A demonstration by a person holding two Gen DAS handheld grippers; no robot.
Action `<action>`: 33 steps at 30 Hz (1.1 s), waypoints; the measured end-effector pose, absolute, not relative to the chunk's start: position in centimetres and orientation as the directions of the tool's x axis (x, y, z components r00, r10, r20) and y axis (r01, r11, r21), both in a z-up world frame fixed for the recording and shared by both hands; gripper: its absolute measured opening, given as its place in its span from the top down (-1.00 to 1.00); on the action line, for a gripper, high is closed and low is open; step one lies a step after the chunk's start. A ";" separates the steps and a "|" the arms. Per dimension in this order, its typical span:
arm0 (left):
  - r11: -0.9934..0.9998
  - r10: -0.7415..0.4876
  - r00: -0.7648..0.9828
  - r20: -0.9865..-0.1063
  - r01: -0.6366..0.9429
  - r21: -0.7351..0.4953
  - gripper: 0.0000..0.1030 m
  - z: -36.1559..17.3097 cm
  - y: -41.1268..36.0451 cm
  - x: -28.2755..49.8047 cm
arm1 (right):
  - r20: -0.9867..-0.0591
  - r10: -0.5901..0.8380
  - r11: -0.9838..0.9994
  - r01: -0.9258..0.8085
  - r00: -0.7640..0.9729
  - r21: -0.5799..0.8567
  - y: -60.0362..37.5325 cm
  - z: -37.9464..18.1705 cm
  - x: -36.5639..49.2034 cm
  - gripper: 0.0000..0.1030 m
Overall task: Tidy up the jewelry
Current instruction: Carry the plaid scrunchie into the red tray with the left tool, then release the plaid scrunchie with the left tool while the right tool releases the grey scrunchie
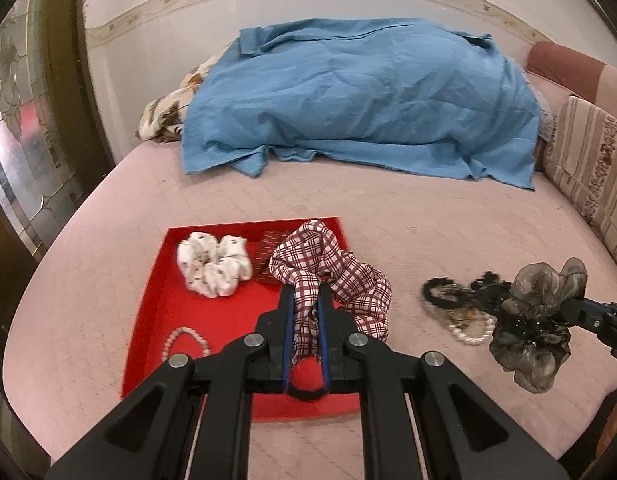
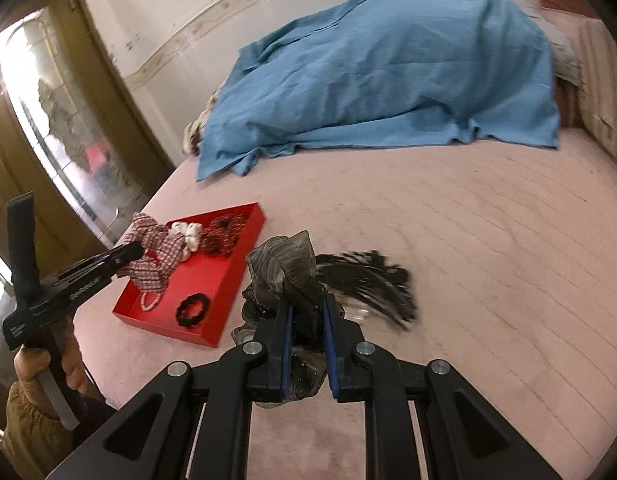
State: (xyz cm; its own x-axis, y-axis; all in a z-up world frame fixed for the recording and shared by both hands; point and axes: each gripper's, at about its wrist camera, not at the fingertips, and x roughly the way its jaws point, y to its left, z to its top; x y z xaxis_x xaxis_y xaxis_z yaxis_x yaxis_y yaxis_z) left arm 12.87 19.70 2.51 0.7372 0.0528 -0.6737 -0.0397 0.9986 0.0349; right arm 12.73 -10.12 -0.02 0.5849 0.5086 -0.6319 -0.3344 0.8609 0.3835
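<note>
A tray [image 1: 156, 300] sits on the bed [image 1: 388, 216]. In the tray lie a scrunchie [image 1: 214, 264] at the back and a bead bracelet [image 1: 184, 342] nearer the front. To the right of the tray, on the bed, lies a little heap of hair ties and beads [image 1: 456, 304]. Far behind, a big cloth [image 1: 360, 100] covers a pile by the wall [image 1: 148, 4].

Red tray [image 1: 156, 308], red-white plaid scrunchie [image 1: 348, 276]
</note>
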 end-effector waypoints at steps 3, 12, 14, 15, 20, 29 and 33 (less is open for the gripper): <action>0.998 0.066 0.728 -0.683 -0.064 0.027 0.80 1.9 21.5 13.6 | -0.636 0.526 0.851 -0.356 0.565 0.387 -8.0 0.2 13.5 0.70; 0.978 -0.019 0.683 -0.731 -0.139 -0.155 0.80 -0.4 26.9 15.0 | -0.658 0.548 0.830 -0.434 0.518 0.350 -1.2 0.9 15.9 0.70; 0.974 -0.021 0.675 -0.737 -0.153 -0.168 0.80 -0.8 27.6 15.3 | -0.666 0.549 0.827 -0.446 0.505 0.343 0.2 0.8 16.6 0.70; 0.970 -0.018 0.672 -0.740 -0.167 -0.174 0.80 -1.1 28.1 15.6 | -0.670 0.550 0.825 -0.450 0.498 0.342 0.9 0.7 16.9 0.70; 0.952 -0.009 0.644 -0.765 -0.229 -0.204 0.80 -2.4 30.4 17.0 | -0.695 0.545 0.820 -0.472 0.469 0.325 4.3 -0.1 18.9 0.70; 0.952 0.089 0.578 -0.811 -0.288 -0.102 0.80 -3.7 31.2 18.0 | -0.744 0.526 0.811 -0.508 0.412 0.292 9.3 -2.4 21.7 0.69; 0.959 0.099 0.535 -0.839 -0.277 -0.063 0.80 -4.4 30.9 17.7 | -0.760 0.508 0.813 -0.517 0.405 0.268 10.5 -3.2 22.4 0.67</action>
